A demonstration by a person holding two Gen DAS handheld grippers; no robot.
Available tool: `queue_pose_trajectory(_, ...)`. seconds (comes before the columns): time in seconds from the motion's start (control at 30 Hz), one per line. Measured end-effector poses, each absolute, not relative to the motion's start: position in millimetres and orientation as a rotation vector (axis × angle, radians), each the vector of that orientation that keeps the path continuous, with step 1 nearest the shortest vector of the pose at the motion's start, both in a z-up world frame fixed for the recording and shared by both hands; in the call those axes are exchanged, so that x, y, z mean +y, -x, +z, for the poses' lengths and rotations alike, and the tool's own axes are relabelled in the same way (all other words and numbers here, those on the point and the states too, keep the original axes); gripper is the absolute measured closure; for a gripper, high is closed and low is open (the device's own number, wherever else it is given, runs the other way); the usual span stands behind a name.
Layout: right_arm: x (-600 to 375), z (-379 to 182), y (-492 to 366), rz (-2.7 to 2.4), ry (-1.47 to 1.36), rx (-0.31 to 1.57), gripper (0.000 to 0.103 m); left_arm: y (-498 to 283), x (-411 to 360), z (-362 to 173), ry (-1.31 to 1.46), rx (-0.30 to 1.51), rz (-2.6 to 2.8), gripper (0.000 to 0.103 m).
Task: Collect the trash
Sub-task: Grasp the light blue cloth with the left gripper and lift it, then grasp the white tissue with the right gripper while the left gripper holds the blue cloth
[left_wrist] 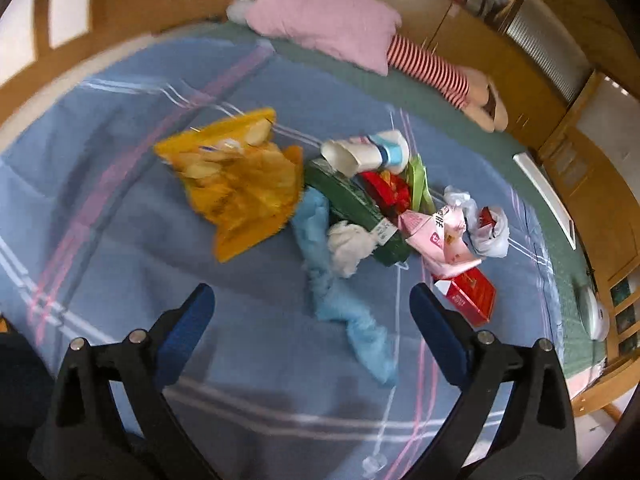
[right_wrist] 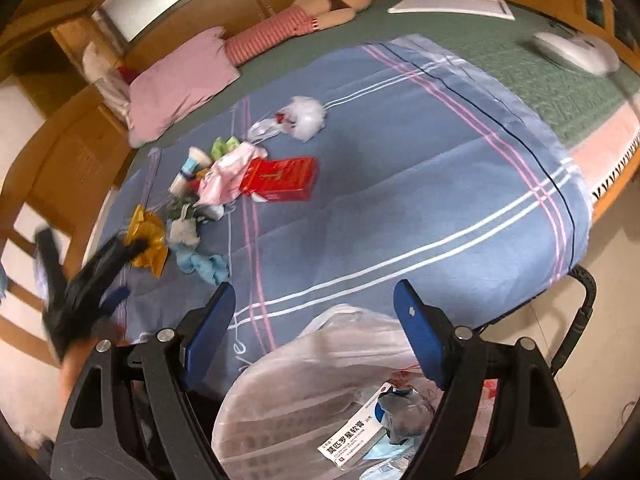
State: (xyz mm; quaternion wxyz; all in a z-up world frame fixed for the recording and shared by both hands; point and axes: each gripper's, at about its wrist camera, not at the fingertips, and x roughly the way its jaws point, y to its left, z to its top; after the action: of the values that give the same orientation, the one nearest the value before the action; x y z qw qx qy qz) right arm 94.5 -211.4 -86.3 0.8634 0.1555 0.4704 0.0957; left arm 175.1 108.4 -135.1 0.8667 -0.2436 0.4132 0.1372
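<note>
Blue bedsheet (left_wrist: 120,200) | left gripper (left_wrist: 312,300) tilting down, gaping over trash pile (left_wrist: 352,200) | right gripper (right_wrist: 314,300) hanging apart, empty | only its view showing trash bag (right_wrist: 304,380)

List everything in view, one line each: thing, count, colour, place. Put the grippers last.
chip bag: one, yellow, left of the trash pile on the bedsheet
paper cup: one, white and blue, top of pile
green box: one, dark green, pile centre
blue plastic wrap: one, light blue, near side of pile
red box: one, red, right of pile
pillow: one, pink, head of bed
bedsheet: one, blue with stripes, over the bed
trash bag: one, clear, below right gripper
left gripper: open, empty
right gripper: open, empty
</note>
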Motion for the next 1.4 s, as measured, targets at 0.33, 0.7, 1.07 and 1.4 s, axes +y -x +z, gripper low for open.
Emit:
queue_pose_trajectory(0.33,-240,-96,-76,0.137,-0.332,1.017,0.023,-209,89,-180,0.408,1.035,0.173,0.068)
queue_pose_trajectory(0.7,-249,-112,-73,0.104,-0.366,1.038,0.023,-119,102,-133,0.596,0.760,0.030,0.070)
queue_pose_trajectory(1.07,-226,-107,-76,0.143,-0.340,1.040,0.023,-122,87,-130,0.517,0.753,0.084,0.070)
queue_pose_trajectory(1.4,-169,-83,-132,0.246,-0.252,0.964,0.023,-122,120,-154,0.738,0.775,0.185,0.069)
